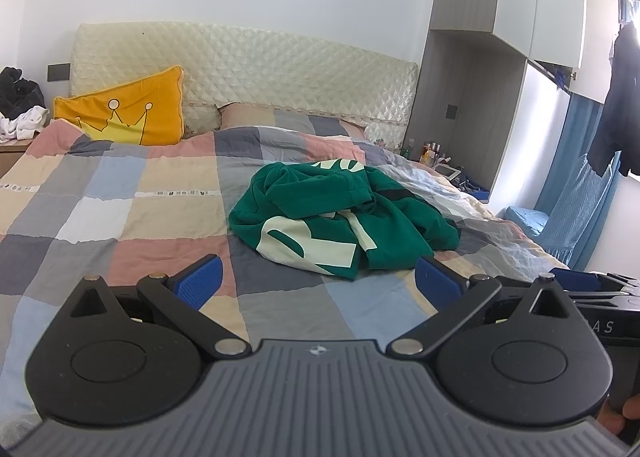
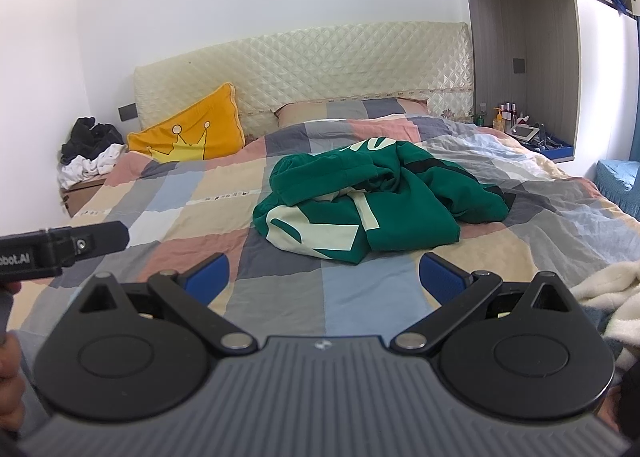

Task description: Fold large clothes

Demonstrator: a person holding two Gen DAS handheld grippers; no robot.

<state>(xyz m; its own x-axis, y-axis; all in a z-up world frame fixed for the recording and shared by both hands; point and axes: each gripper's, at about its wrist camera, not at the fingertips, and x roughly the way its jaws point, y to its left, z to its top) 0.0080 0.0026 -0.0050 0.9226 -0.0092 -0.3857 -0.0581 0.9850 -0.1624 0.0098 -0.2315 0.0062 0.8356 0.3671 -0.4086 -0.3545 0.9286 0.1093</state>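
Green sweatshirt (image 2: 372,201) crumpled in a heap mid-bed on the patchwork quilt (image 2: 192,209), big cream letters showing in folds — not readable whole. Left gripper (image 1: 316,281) and right gripper (image 2: 324,277) poised short of it, jaws wide, holding nothing. "obot.AI" legible on the left gripper's body in the right wrist view. Yellow crown pillow (image 2: 192,137) against the quilted headboard (image 2: 320,65) — bottles on the far nightstand (image 2: 520,125).
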